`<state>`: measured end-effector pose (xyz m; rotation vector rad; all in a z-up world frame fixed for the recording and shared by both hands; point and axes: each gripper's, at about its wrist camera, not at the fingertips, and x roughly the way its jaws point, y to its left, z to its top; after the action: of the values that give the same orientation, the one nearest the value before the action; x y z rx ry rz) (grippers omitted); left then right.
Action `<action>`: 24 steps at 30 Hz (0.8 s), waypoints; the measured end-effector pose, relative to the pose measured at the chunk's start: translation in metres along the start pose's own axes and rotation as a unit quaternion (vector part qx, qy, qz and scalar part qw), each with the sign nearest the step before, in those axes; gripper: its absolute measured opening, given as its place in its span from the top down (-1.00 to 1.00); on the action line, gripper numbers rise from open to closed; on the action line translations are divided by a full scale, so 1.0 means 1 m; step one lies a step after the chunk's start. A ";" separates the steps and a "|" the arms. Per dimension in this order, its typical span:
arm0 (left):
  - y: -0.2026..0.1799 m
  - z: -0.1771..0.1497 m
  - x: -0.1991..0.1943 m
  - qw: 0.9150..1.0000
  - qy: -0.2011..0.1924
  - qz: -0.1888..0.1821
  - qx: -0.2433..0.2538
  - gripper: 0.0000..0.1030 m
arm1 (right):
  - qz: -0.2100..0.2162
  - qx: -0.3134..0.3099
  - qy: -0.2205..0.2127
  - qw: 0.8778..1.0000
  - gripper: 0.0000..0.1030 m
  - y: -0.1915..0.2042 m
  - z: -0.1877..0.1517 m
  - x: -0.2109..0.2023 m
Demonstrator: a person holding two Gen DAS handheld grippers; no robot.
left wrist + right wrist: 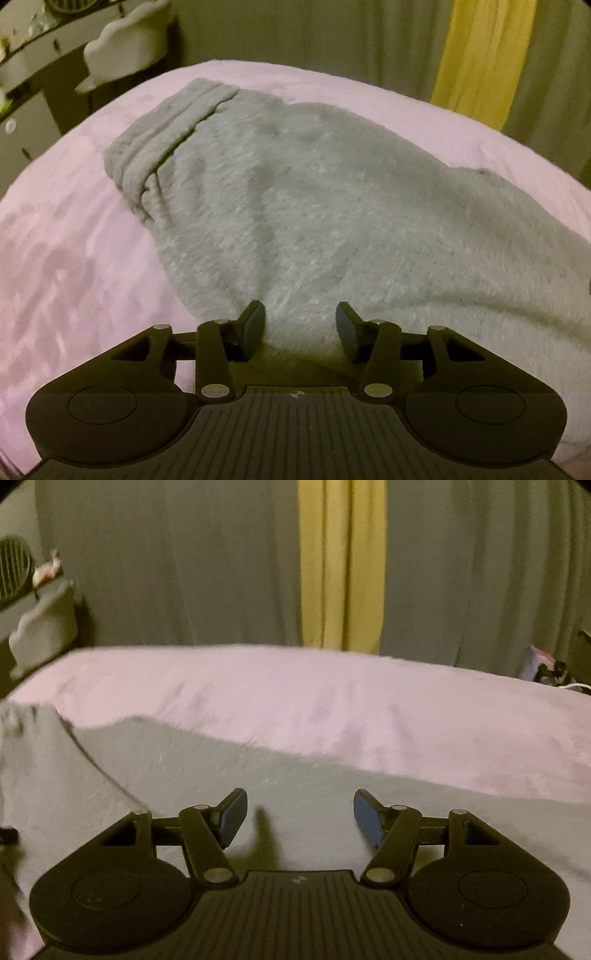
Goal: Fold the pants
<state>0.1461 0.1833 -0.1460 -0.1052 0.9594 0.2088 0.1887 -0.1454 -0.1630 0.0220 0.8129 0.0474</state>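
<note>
Lying: grey pants [295, 206] are spread flat on a pink bed [66, 258], ahead of both sets of fingers.
Left gripper [300, 330]: its fingers are held apart, nothing pinched; the near edge of the pants is seen between the tips.
Waistband [162, 133]: found far ahead and left of the left fingers, ribbed, with a dark opening along it.
Right gripper [300, 821]: its fingers are spread wide, nothing gripped; pants [258, 775] fabric is seen between and beyond them.
Bed [332, 701]: left bare past the pants, ahead of the right fingers.
Curtain [341, 565]: a yellow strip is seen straight ahead, beyond the bed.
</note>
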 end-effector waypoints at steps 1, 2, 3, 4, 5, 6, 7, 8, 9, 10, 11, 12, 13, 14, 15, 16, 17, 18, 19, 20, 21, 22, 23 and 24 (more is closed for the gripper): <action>-0.001 -0.001 0.000 1.000 -0.001 0.002 0.002 -0.01 | -0.014 -0.018 0.009 1.000 -0.25 0.008 -0.001 0.008; -0.003 -0.001 -0.001 1.000 -0.003 0.006 0.006 -0.03 | -0.033 -0.040 0.016 0.999 -0.25 0.014 -0.003 0.017; -0.006 -0.001 -0.002 1.000 -0.005 0.009 0.008 -0.03 | -0.049 -0.062 0.013 0.997 -0.33 0.020 -0.002 0.026; -0.006 -0.002 -0.002 1.000 -0.006 0.010 0.008 -0.04 | -0.063 -0.074 0.004 0.995 -0.55 0.022 0.001 0.032; -0.004 -0.003 -0.002 1.000 -0.006 0.007 0.005 -0.04 | -0.086 -0.076 -0.007 0.993 -0.66 0.021 0.008 0.040; -0.005 -0.005 -0.003 1.000 -0.006 0.003 0.000 -0.04 | -0.109 -0.068 -0.013 0.992 -0.71 0.016 0.017 0.046; -0.002 -0.004 -0.003 1.000 -0.006 -0.001 -0.006 -0.04 | -0.136 -0.047 -0.012 0.990 -0.70 0.007 0.028 0.054; 0.001 -0.003 -0.003 1.000 -0.006 -0.006 -0.013 -0.04 | -0.169 -0.014 0.000 0.986 -0.67 -0.005 0.038 0.061; 0.002 -0.003 -0.003 1.000 -0.007 -0.009 -0.017 -0.04 | -0.183 0.014 0.012 0.983 -0.39 -0.015 0.046 0.063; 0.005 -0.002 -0.002 1.000 -0.008 -0.010 -0.018 -0.04 | -0.172 0.030 0.013 0.985 -0.26 -0.019 0.052 0.061; 0.005 -0.002 -0.002 1.000 -0.008 -0.010 -0.019 -0.04 | -0.142 0.039 0.003 0.989 -0.26 -0.018 0.053 0.054; 0.004 -0.003 -0.001 1.000 -0.008 -0.009 -0.017 -0.06 | -0.102 0.037 -0.008 0.994 -0.27 -0.009 0.052 0.047; 0.004 -0.003 0.000 1.000 -0.008 -0.007 -0.014 -0.07 | -0.051 0.019 -0.015 0.998 -0.30 0.004 0.049 0.039; 0.002 -0.003 0.000 1.000 -0.008 -0.006 -0.012 -0.07 | -0.011 -0.002 -0.016 1.000 -0.32 0.019 0.045 0.033; 0.001 -0.003 0.001 1.000 -0.008 -0.005 -0.009 -0.07 | 0.021 -0.023 -0.014 0.999 -0.40 0.034 0.040 0.030; 0.001 -0.003 0.000 1.000 -0.009 -0.004 -0.008 -0.07 | 0.036 -0.043 -0.008 0.998 -0.47 0.045 0.035 0.030; 0.002 -0.003 0.000 1.000 -0.009 -0.004 -0.008 -0.08 | 0.024 -0.076 0.005 0.997 -0.48 0.059 0.031 0.037; 0.003 -0.003 0.000 1.000 -0.009 -0.006 -0.011 -0.10 | -0.020 -0.105 0.012 0.994 -0.55 0.069 0.027 0.048; 0.004 -0.003 0.000 1.000 -0.009 -0.006 -0.014 -0.11 | -0.043 -0.110 0.007 0.993 -0.89 0.068 0.024 0.054; 0.004 -0.003 -0.001 1.000 -0.008 -0.008 -0.015 -0.11 | -0.065 -0.094 -0.006 0.993 -0.91 0.061 0.025 0.060; 0.004 -0.003 -0.002 1.000 -0.008 -0.008 -0.012 -0.11 | -0.085 -0.068 -0.005 0.994 -0.91 0.050 0.031 0.067; 0.004 -0.003 -0.002 1.000 -0.008 -0.007 -0.009 -0.11 | -0.105 -0.038 0.000 0.994 -0.91 0.039 0.036 0.070; 0.004 -0.003 -0.003 1.000 -0.006 -0.006 -0.004 -0.11 | -0.137 -0.004 0.011 0.991 -0.91 0.025 0.043 0.070; 0.004 -0.003 -0.005 1.000 -0.006 -0.004 0.002 -0.11 | -0.167 0.019 0.012 0.986 -0.78 0.013 0.048 0.066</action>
<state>0.1396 0.1857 -0.1437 -0.1039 0.9482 0.2006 0.2683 -0.1291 -0.1775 -0.0785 0.8329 -0.2848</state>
